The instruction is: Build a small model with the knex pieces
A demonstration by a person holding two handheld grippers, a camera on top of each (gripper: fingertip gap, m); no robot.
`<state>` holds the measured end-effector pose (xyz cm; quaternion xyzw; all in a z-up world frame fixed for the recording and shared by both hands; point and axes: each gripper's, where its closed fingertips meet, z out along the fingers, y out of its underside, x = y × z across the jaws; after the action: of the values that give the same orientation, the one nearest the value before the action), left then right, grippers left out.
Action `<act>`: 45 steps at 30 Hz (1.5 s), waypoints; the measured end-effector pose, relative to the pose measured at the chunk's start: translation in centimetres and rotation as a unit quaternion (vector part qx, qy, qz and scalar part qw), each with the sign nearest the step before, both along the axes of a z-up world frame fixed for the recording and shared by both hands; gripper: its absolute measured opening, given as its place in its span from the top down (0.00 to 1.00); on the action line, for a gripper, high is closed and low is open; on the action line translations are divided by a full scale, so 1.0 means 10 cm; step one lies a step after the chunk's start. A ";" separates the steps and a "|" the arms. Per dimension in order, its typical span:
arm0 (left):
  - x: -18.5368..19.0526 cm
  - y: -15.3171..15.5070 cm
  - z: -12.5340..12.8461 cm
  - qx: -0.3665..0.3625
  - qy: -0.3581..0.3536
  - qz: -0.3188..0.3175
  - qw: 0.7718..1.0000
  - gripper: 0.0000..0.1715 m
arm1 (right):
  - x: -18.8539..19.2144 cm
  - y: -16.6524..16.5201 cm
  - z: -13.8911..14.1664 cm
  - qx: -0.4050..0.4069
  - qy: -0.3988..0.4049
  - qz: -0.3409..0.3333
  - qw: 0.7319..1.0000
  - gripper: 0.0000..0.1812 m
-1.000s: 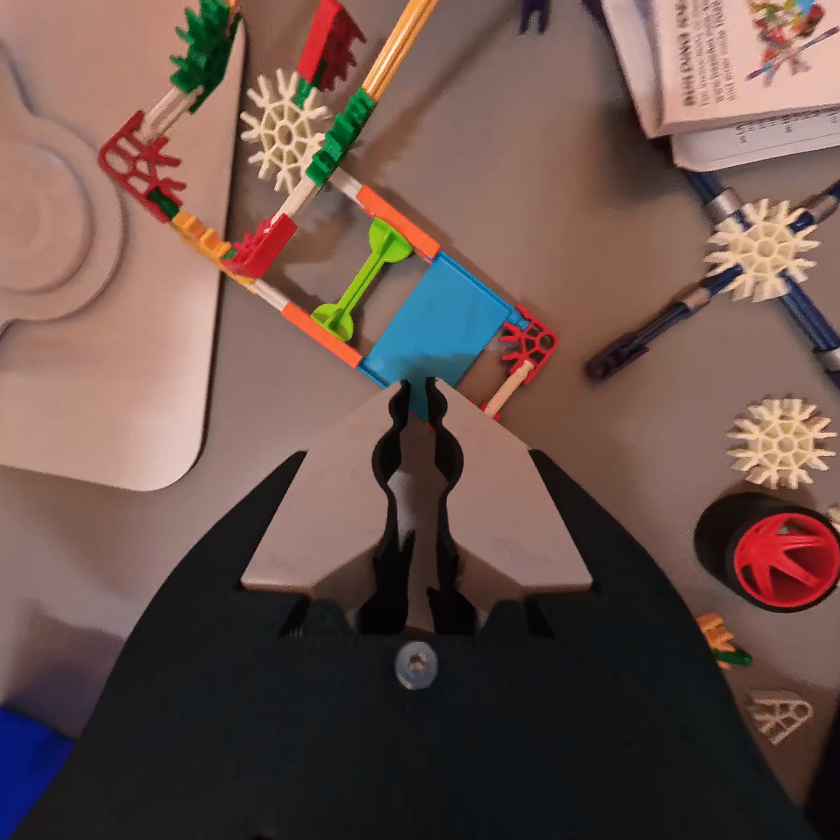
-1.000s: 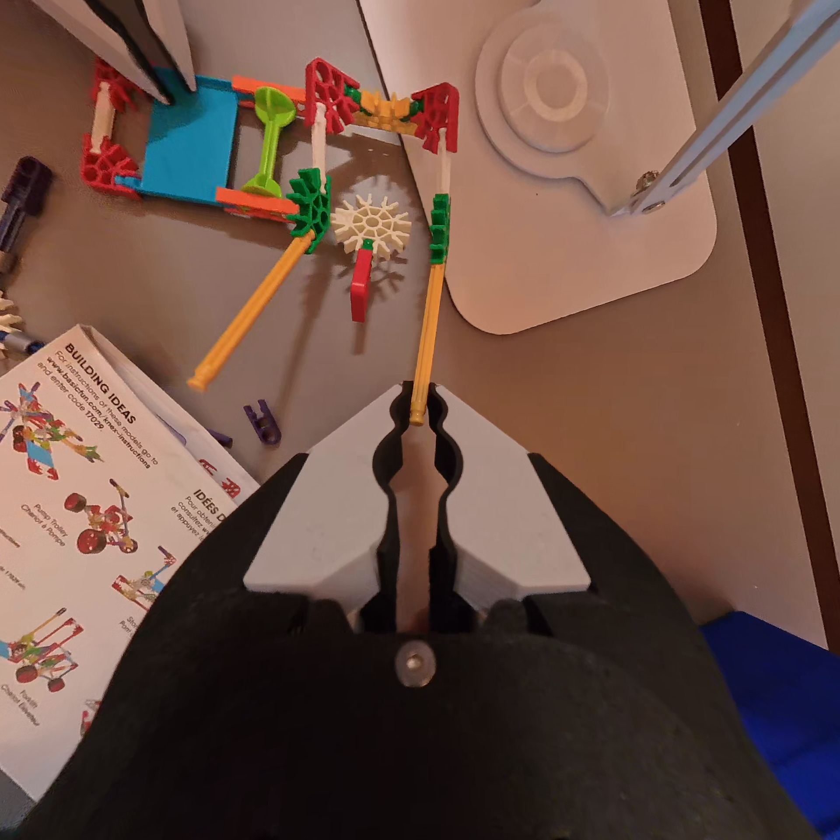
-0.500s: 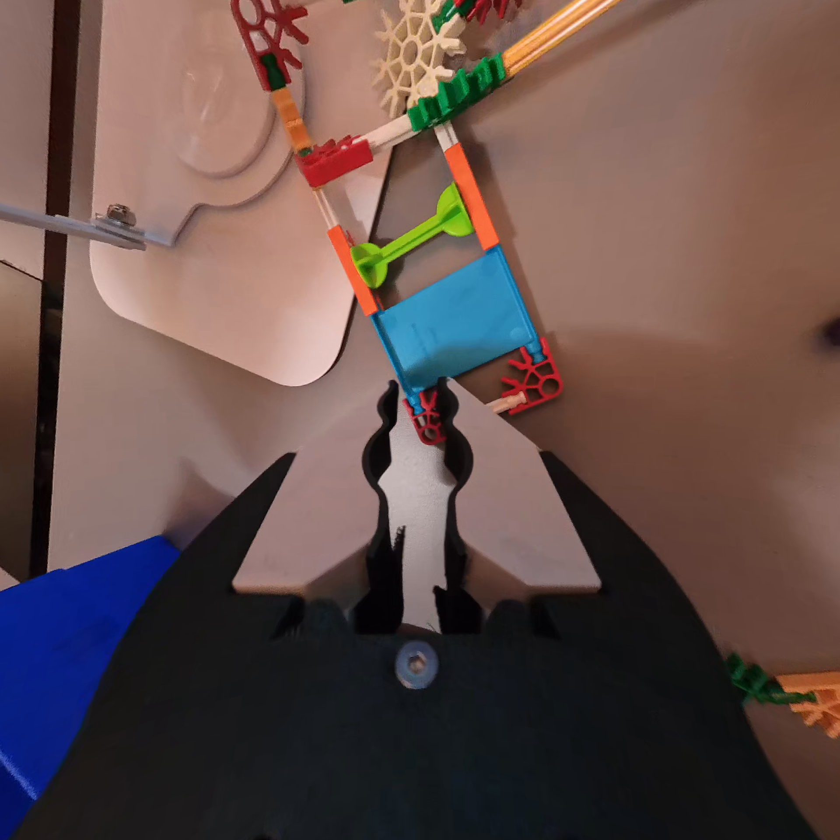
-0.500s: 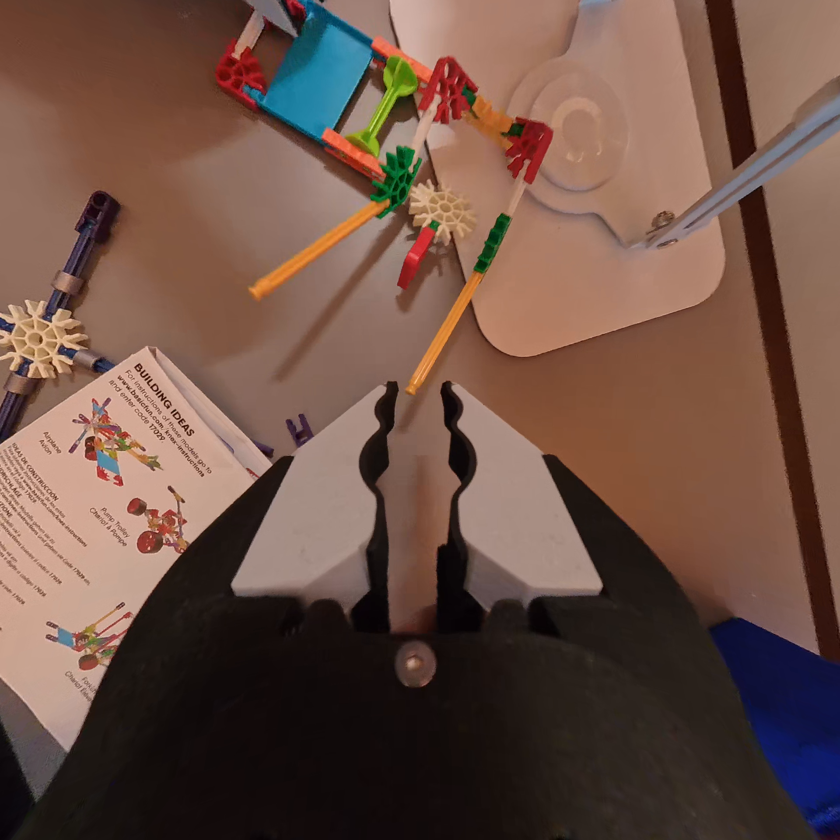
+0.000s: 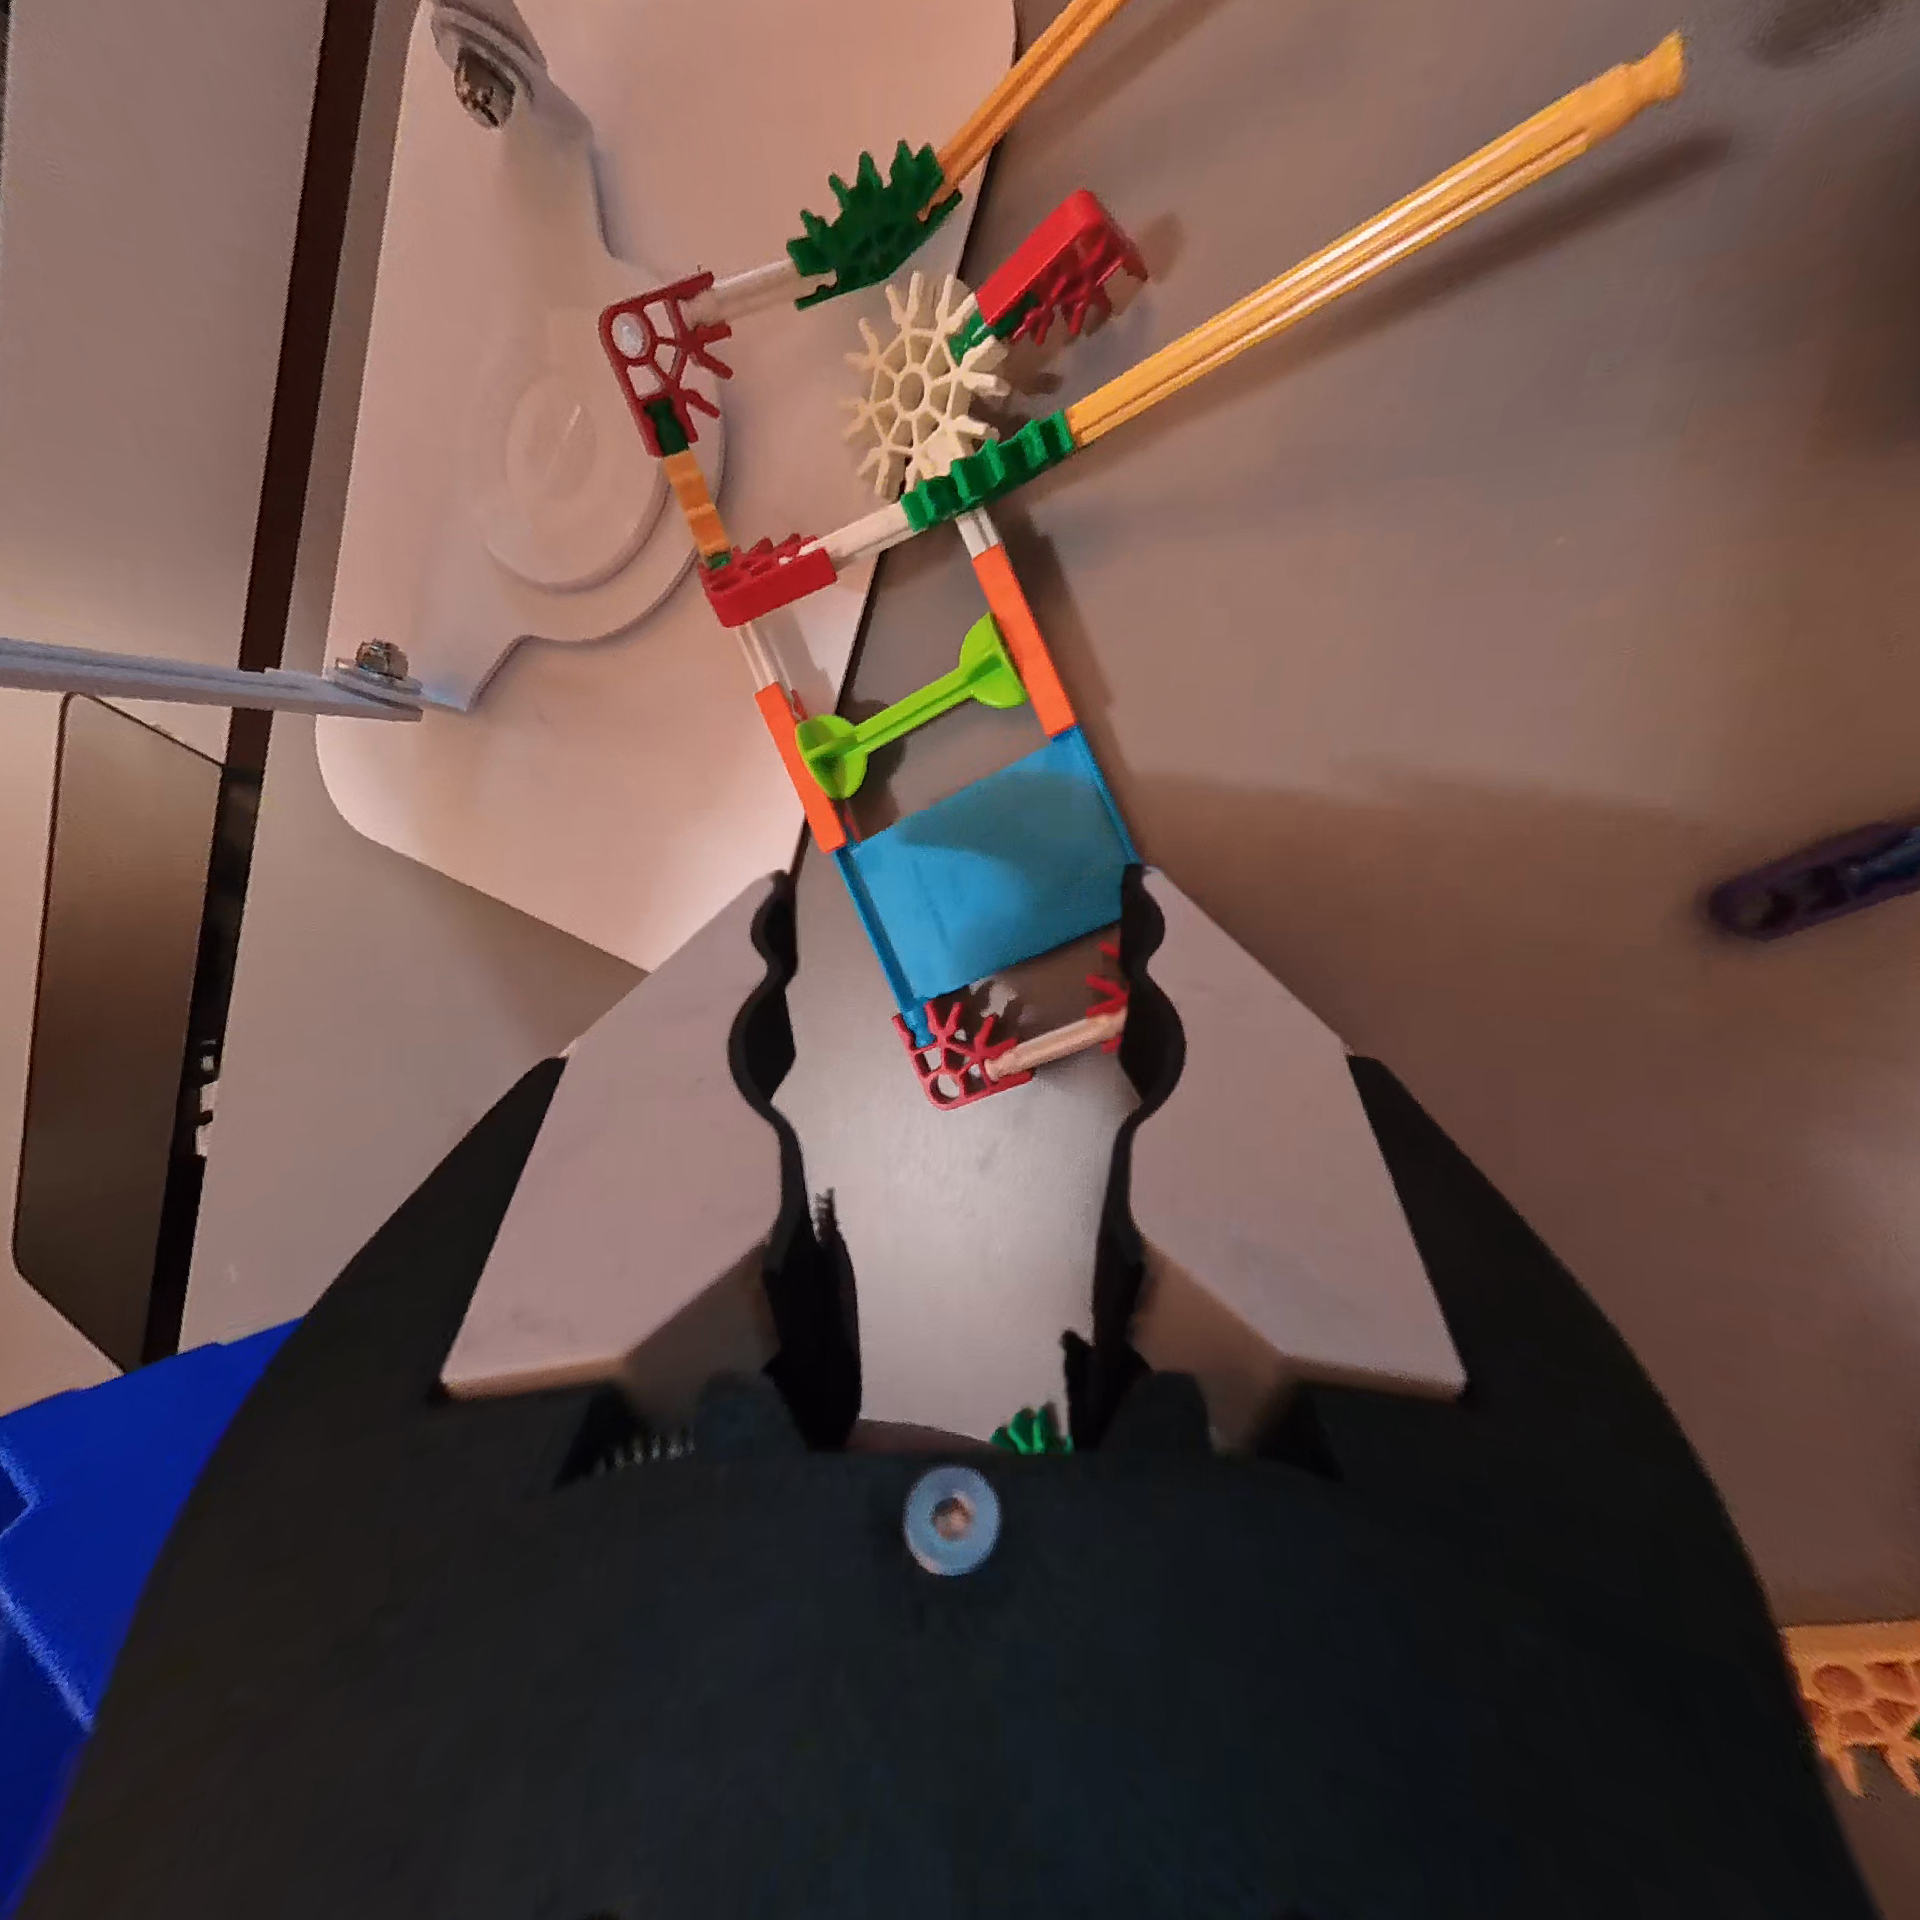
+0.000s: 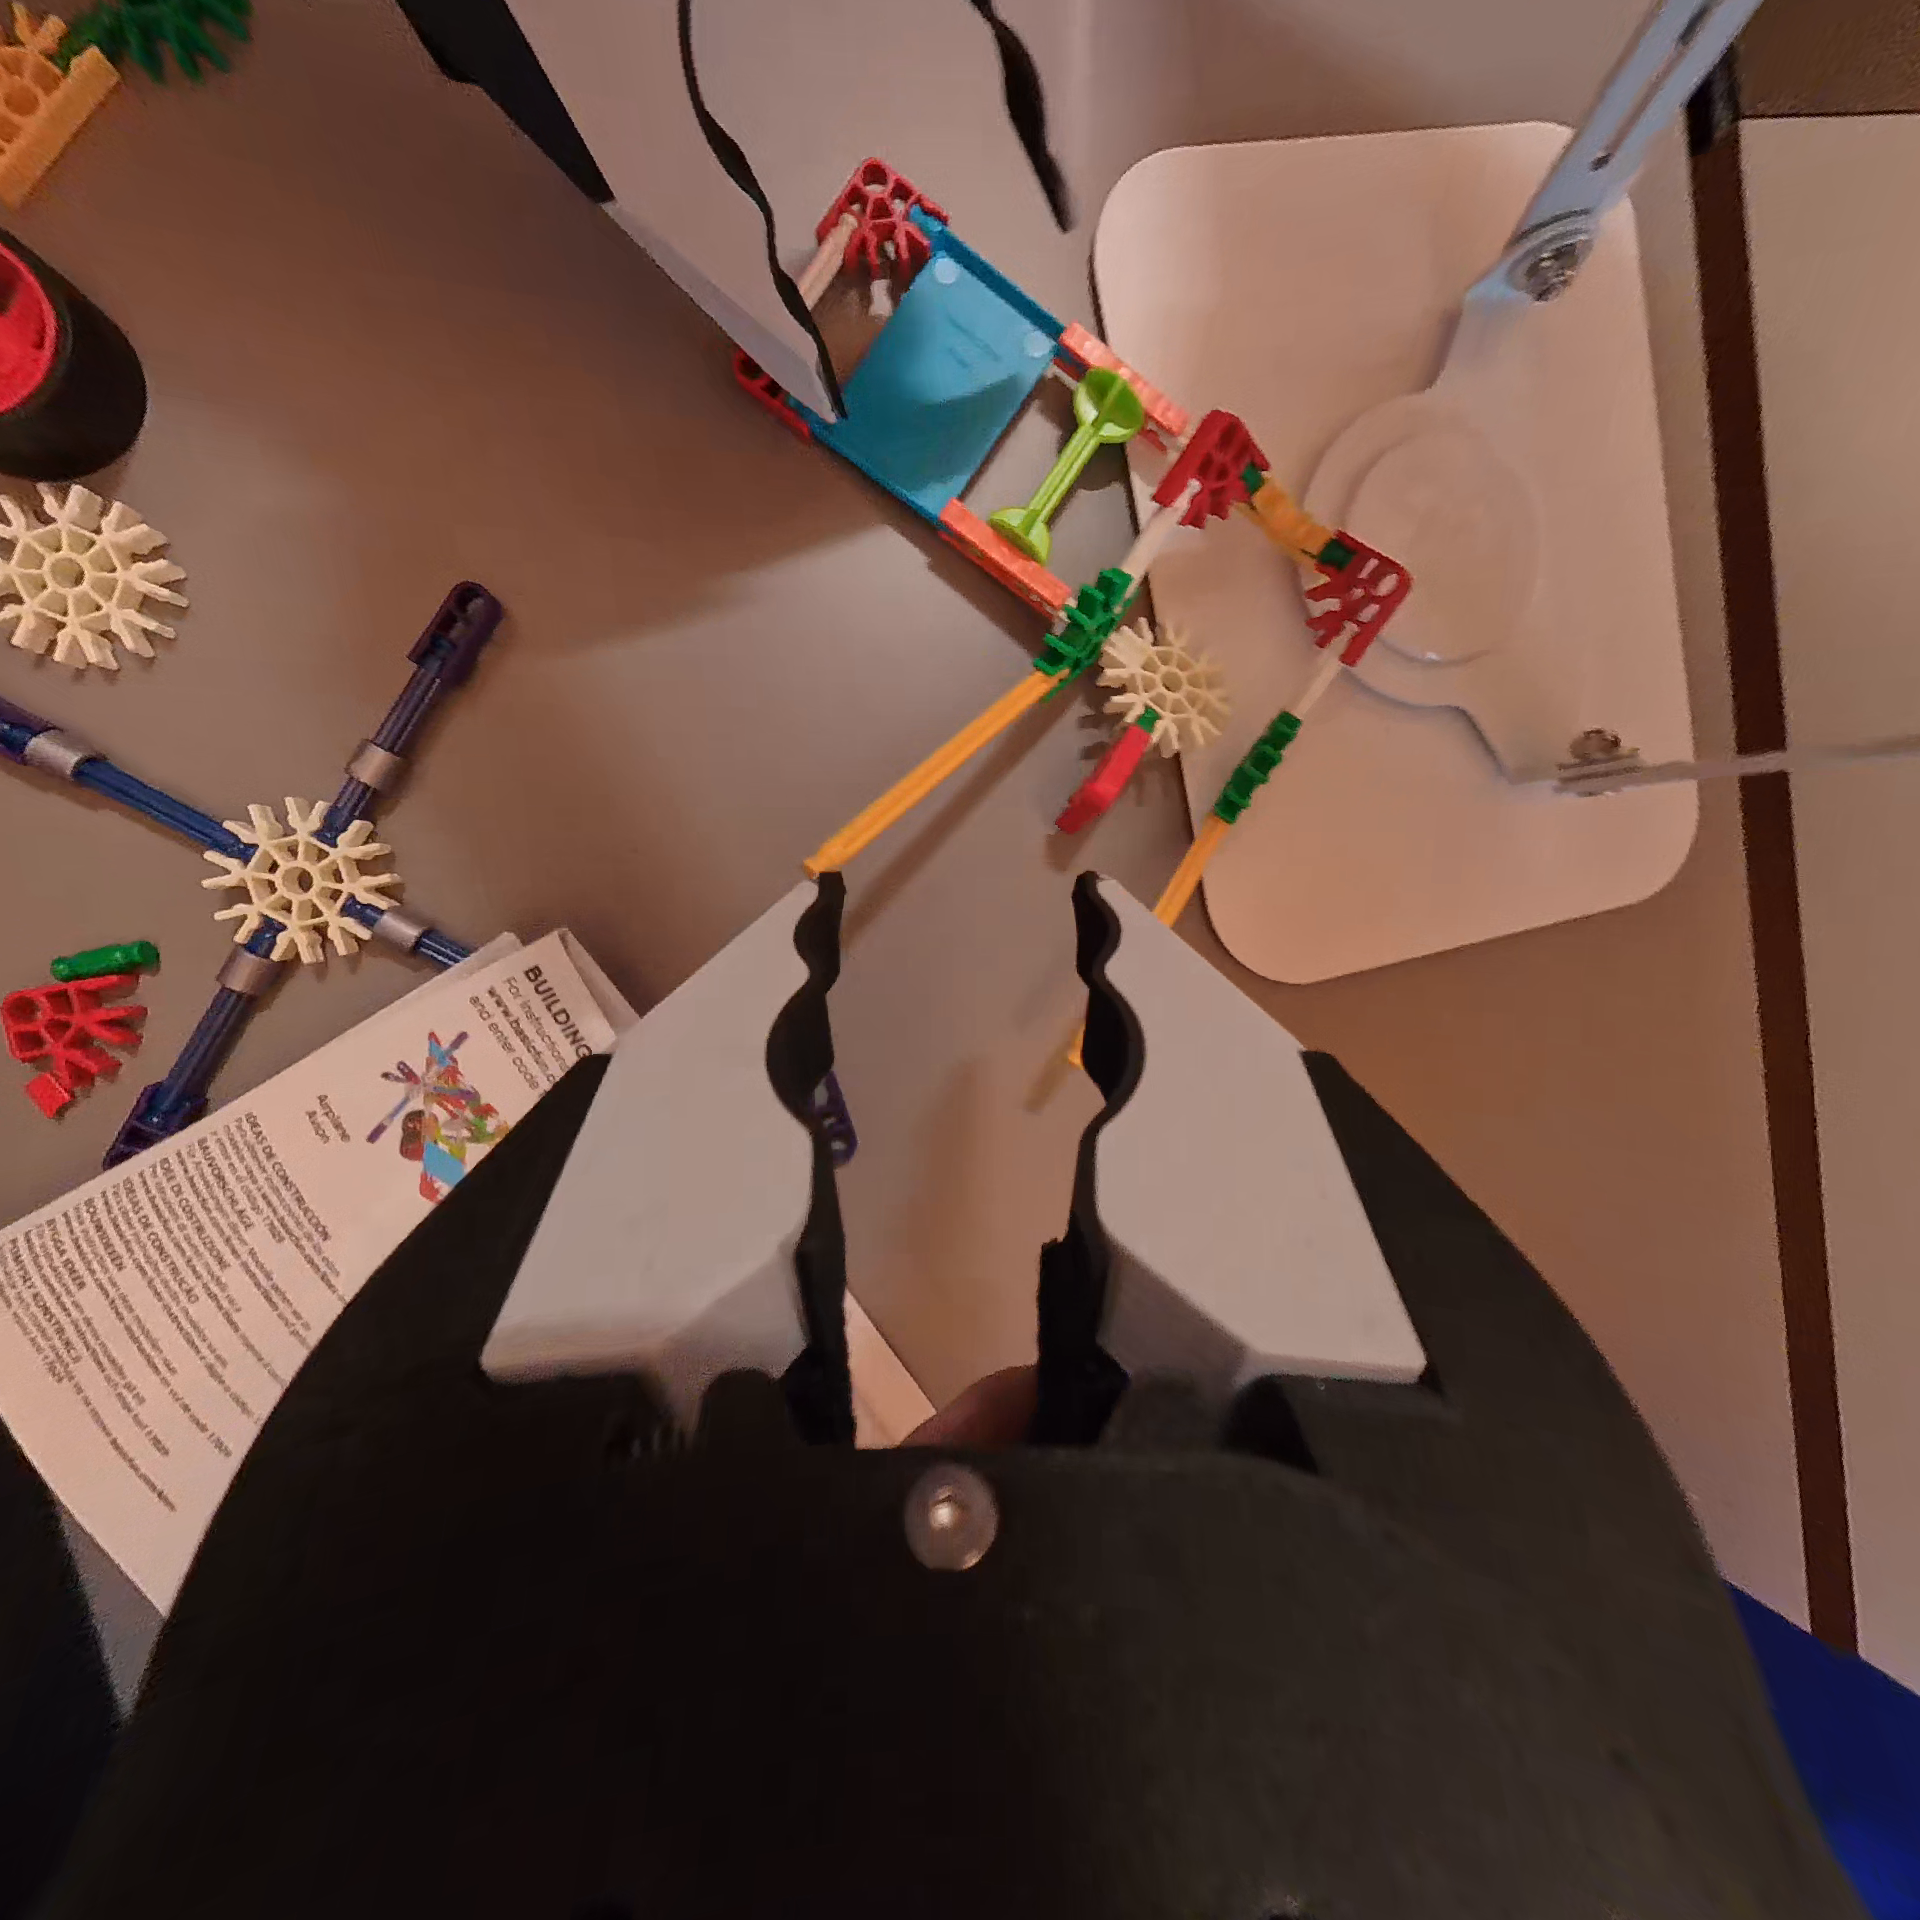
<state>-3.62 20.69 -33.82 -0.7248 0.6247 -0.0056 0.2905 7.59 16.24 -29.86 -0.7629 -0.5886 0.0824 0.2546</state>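
Left tongs (image 5: 956,904): being held wide open, with nothing being gripped.
Place of left tongs: the end of the toy frame (image 5: 1023,634) is being straddled; the blue panel (image 5: 977,852) and a red corner piece (image 5: 956,1049) are lying between the fingers. The right finger is being held just beside the panel's edge, while the left finger is being kept apart from it.
Right tongs (image 6: 956,883): also being held wide open and empty above the worktop (image 6: 623,623).
Near the right tongs: the tip of one yellow rod (image 6: 935,769) is being shown just beside the left fingertip; the other yellow rod (image 6: 1184,883) is being partly hidden behind the right finger.
Toy frame: being left flat, partly on the worktop and partly on the white plate (image 6: 1455,883).
What has changed: a moment ago the red corner piece was being pinched by narrow left tongs; now it is being let go. The right tongs are being opened wider than before too, and the rod tip is no longer being held.
Other things: a booklet (image 6: 312,1195), a blue cross with a white snowflake piece (image 6: 301,878) and a small purple piece (image 6: 831,1122) are being left alone nearby.
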 end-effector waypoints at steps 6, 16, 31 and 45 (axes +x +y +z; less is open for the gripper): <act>0.10 -0.05 -0.06 -0.021 -0.017 -0.004 1.000 0.56 | -0.08 -0.01 -0.15 -0.012 -0.020 0.000 1.000 0.77; 0.18 -0.06 -0.16 -0.043 -0.029 0.001 0.999 0.59 | -0.08 0.10 -0.22 0.003 -0.029 -0.010 1.000 0.93; 0.17 -0.07 -0.16 -0.046 -0.029 0.001 0.999 0.60 | -0.07 0.18 -0.18 -0.006 0.010 -0.023 1.000 1.00; 0.13 -0.06 -0.16 -0.047 -0.026 0.005 0.999 0.60 | -0.03 0.23 -0.12 -0.092 0.117 -0.066 0.987 1.00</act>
<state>-2.29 20.08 -35.39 -0.7401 0.6127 -0.0520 0.2724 7.32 18.55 -31.11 -0.8050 -0.4934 0.2079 0.2555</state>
